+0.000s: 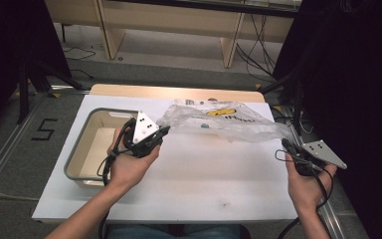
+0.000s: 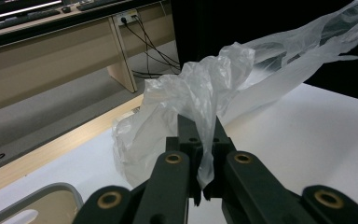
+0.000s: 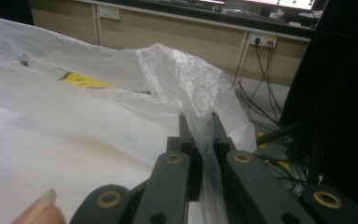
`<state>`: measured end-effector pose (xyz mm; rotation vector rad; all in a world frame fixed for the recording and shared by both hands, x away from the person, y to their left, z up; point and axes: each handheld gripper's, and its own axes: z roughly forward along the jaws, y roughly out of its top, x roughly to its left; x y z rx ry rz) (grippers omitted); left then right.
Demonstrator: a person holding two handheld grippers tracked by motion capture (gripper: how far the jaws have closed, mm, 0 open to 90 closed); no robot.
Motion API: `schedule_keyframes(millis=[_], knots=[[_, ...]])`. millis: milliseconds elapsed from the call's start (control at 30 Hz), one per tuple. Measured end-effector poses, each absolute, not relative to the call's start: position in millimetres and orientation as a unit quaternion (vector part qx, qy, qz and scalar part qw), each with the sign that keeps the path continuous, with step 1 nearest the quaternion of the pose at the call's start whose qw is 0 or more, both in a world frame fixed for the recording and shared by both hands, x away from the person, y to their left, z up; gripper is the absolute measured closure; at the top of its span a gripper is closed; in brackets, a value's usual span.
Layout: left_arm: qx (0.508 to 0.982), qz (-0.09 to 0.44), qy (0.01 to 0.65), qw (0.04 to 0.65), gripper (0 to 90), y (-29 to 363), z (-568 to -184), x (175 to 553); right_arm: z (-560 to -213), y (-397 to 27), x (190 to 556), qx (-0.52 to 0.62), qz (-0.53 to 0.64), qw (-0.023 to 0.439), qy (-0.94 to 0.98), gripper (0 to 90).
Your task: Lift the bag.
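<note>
Two hand-held grippers held one clear plastic bag (image 1: 219, 121) stretched between them above the white tabletop (image 1: 199, 184). The left hand-held gripper (image 1: 163, 132), seen in the high view beside the tray, had its jaws closed tight on one bunched end of the bag; in the left gripper view the crumpled film (image 2: 200, 93) rose out from between the black jaws and ran off toward the upper right. The right hand-held gripper (image 1: 284, 144), near the tabletop's right edge, was likewise clamped shut on the bag's other end, and in the right gripper view a pinched strip of film (image 3: 205, 135) passed straight down between its jaws. The bag hung slack in the middle, its far side near the tabletop's back edge, and it carried a yellow printed patch (image 1: 221, 112) with dark lettering beside it that was too small and creased to read; the same yellow patch (image 3: 81, 81) showed through the film in the right gripper view. A shallow grey-rimmed tray (image 1: 79, 144) with a pale inside sat on the left part of the tabletop, just beside the left hand (image 1: 129, 167). On the floor to the left of the tabletop, a black mark (image 1: 44, 129) read as the figure 5.
</note>
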<state>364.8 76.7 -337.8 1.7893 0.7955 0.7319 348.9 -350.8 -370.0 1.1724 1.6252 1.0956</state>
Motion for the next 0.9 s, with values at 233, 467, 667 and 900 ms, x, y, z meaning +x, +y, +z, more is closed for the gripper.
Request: schedule_keyframes(millis=[233,467,667,900], knots=[[0.734,0.307,0.329,0.508,88.5,78.7,-334.2,363.4,-363.9,-348.7,350.6,0.462,0.445,0.422,0.641,90.0],[0.731,0.31,0.33,0.511,88.5,79.3,-333.3,362.9,-361.1,-348.0,351.3,0.461,0.447,0.423,0.64,90.0],[0.729,0.311,0.326,0.516,88.5,79.6,-331.2,361.4,-361.6,-347.3,351.4,0.46,0.446,0.423,0.64,90.0],[0.716,0.321,0.313,0.535,88.5,78.2,-320.6,355.8,-361.6,-348.1,349.3,0.461,0.448,0.424,0.638,90.0]])
